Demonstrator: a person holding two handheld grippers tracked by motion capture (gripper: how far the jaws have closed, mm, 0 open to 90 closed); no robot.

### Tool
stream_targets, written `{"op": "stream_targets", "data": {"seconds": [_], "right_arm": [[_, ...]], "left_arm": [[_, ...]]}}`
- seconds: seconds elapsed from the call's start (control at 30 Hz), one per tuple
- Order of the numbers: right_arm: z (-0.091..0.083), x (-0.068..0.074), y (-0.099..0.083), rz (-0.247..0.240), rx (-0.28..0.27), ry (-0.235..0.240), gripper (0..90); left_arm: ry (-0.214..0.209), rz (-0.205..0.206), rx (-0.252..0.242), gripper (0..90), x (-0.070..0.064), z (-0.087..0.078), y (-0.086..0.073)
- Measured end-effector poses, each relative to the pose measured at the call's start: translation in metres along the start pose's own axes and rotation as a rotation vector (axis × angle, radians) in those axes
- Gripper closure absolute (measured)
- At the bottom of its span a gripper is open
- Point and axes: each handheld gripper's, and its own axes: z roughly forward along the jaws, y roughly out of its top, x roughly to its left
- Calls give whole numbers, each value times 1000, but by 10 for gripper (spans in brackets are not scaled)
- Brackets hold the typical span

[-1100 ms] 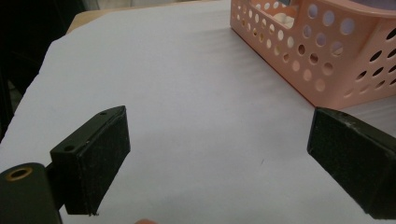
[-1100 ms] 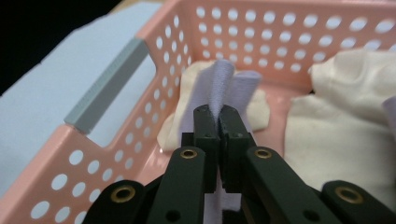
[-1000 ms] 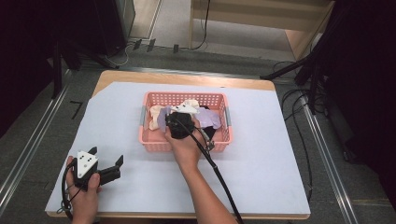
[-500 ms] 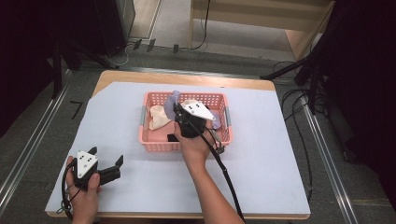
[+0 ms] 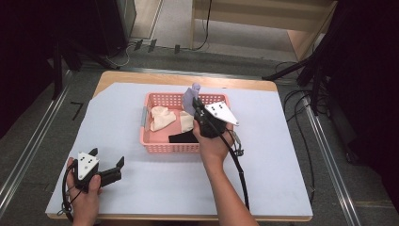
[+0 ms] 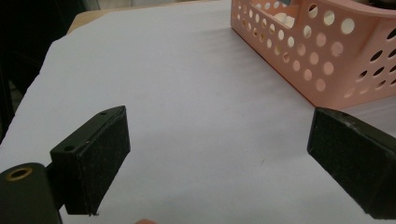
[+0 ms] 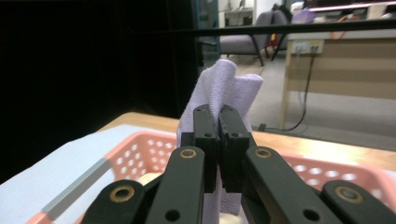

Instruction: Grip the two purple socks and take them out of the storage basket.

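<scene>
Claw, right [image 7: 218, 116], pinches lilac cloth [image 7: 224, 88] above pink basket [image 5: 162, 146].

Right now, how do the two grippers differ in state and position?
The right gripper has its jaws shut on a lilac cloth, while the left gripper is open with nothing between its jaws. The right gripper is raised over the pink basket; the left gripper sits low by the white table cover, apart from the basket. Both are hand-held with black jaws.
</scene>
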Motion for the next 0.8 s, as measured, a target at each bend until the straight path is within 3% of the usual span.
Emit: {"op": "stream_targets", "data": {"seconds": [0.37,0.8], "right_arm": [[-23,-34,8,-8,-57,-41,880],[-50,-84,9,14,-79,-147,880]], "left_arm": [[1,4,2,65,0,0,0],[5,3,-6,65,-1,0,0]]}}
